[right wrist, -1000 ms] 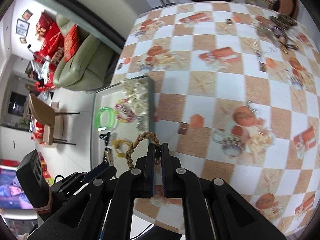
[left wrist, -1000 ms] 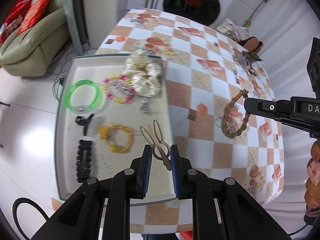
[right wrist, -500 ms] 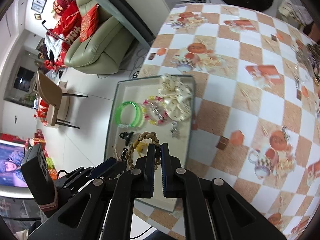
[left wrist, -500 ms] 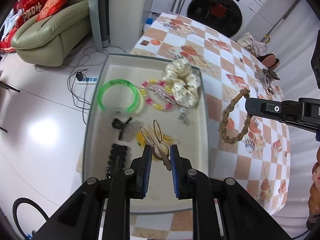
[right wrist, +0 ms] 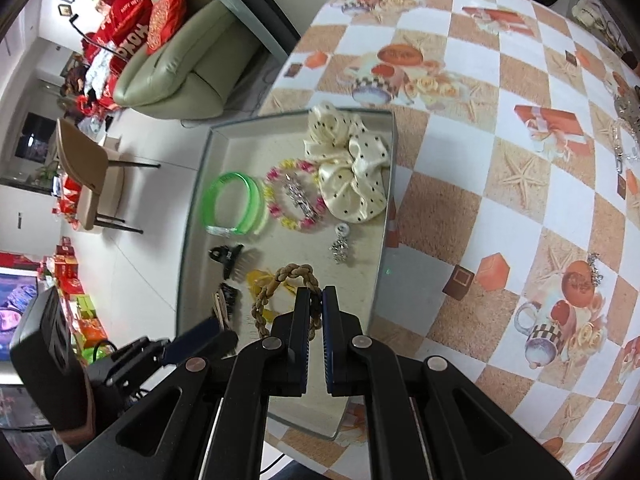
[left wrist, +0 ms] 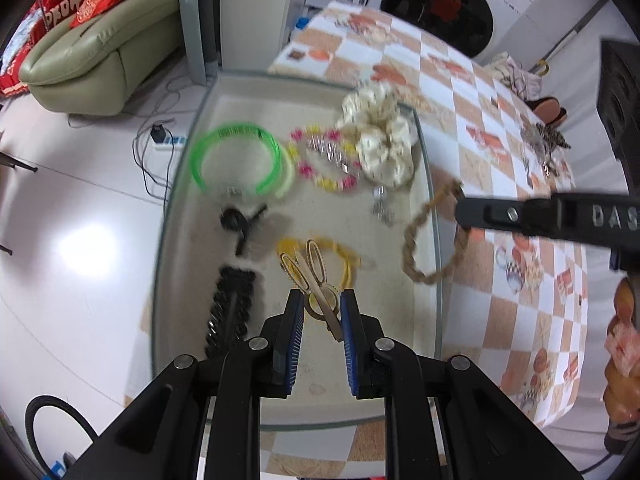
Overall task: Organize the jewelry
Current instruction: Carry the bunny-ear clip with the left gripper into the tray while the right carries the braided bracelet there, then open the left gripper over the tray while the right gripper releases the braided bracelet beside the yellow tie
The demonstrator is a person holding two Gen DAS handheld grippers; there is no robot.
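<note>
Left wrist view, left to right: sofa [left wrist: 92, 56] and floor beyond the desk edge; glass tray [left wrist: 434, 240] overhanging the checkered desk [left wrist: 520, 320]. In tray: green bangle [left wrist: 236, 160]; black claw clip [left wrist: 240, 224]; black comb clip [left wrist: 232, 312] near left rim; beaded bracelet [left wrist: 320, 160]; yellow band [left wrist: 344, 256]; cream scrunchie [left wrist: 380, 136] at far right corner; small silver charm [left wrist: 382, 208].

Left tongs [left wrist: 320, 316] above tray's near part, closed on gold clip [left wrist: 312, 276], held by its narrow end between blue pads, loops pointing away, over yellow band.

Right tongs [left wrist: 464, 210] entering from right, closed on braided bracelet [left wrist: 424, 248], hanging as a loop across tray's right rim. Heap of metal jewelry [left wrist: 540, 148] at far right of desk. Washing machine [left wrist: 440, 4] behind.

Right wrist view, left to right: chair [right wrist: 88, 176]; left tongs' body [right wrist: 132, 360] at lower left, overlapping tray's near left corner; tray [right wrist: 384, 216] with same contents; right tongs [right wrist: 316, 300] pinching braided bracelet [right wrist: 272, 292], loop leaning left, covering part of yellow band [right wrist: 260, 278]; bare desk [right wrist: 500, 184] to right.
</note>
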